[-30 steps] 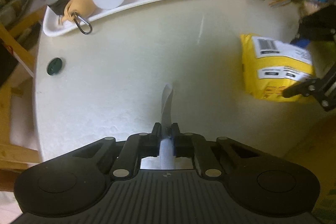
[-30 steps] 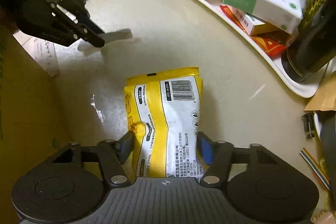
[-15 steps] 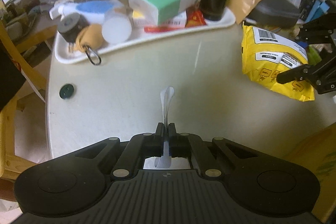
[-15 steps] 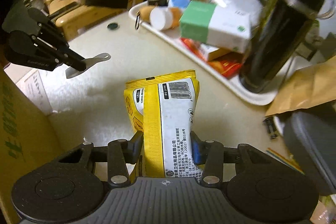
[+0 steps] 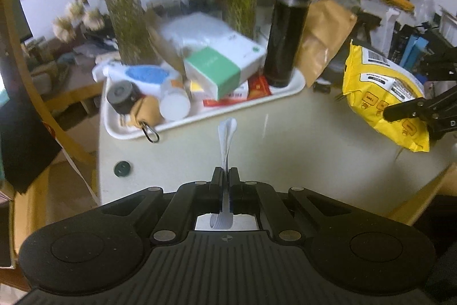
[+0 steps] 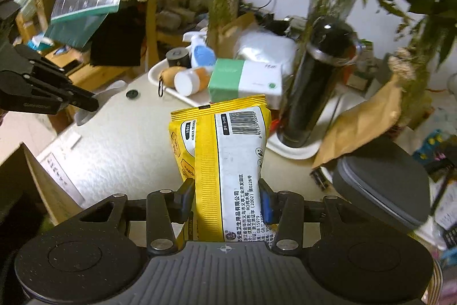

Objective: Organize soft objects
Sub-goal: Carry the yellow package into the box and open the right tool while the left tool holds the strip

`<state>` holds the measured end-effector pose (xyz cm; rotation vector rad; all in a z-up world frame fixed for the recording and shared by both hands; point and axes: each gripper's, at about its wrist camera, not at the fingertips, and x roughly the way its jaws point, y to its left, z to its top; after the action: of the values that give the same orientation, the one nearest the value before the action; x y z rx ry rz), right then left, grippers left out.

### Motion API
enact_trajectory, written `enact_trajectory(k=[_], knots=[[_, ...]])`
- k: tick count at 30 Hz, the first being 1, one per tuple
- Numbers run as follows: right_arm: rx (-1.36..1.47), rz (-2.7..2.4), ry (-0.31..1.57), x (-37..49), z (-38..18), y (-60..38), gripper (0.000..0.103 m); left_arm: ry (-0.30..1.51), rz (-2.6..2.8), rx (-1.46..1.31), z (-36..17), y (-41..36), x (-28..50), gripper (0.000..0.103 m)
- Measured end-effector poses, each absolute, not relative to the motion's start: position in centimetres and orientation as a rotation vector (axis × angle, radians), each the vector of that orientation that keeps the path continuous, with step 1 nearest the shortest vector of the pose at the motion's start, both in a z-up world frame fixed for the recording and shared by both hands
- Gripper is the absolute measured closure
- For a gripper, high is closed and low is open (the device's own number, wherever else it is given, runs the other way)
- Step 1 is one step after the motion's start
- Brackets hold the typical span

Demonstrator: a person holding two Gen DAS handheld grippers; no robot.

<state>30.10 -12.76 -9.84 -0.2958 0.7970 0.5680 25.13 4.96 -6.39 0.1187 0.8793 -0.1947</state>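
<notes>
So, table: pale round tabletop point(image 5: 285, 150), landmark below both grippers.
Pack: yellow-and-white soft plastic pouch point(image 6: 228, 162), aloft over its right side, long axis forward, clamped by right gripper point(image 6: 227, 195).
Strip: thin white floppy strip point(image 5: 225, 142), left gripper point(image 5: 225, 176) pinching it above near edge.

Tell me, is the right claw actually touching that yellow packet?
Touching. In the right wrist view, the right claw presses both sides of the yellow packet, pinching it inward.
</notes>
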Motion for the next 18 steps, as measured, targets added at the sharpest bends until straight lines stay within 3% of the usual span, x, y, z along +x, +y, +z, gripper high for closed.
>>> enact_trajectory(k=[18], knots=[[-0.183,0.548,0.715,18.0,-0.1,-13.0,0.055,0.701,-0.25,0.173,3.7,2.0,15.0,0.099]])
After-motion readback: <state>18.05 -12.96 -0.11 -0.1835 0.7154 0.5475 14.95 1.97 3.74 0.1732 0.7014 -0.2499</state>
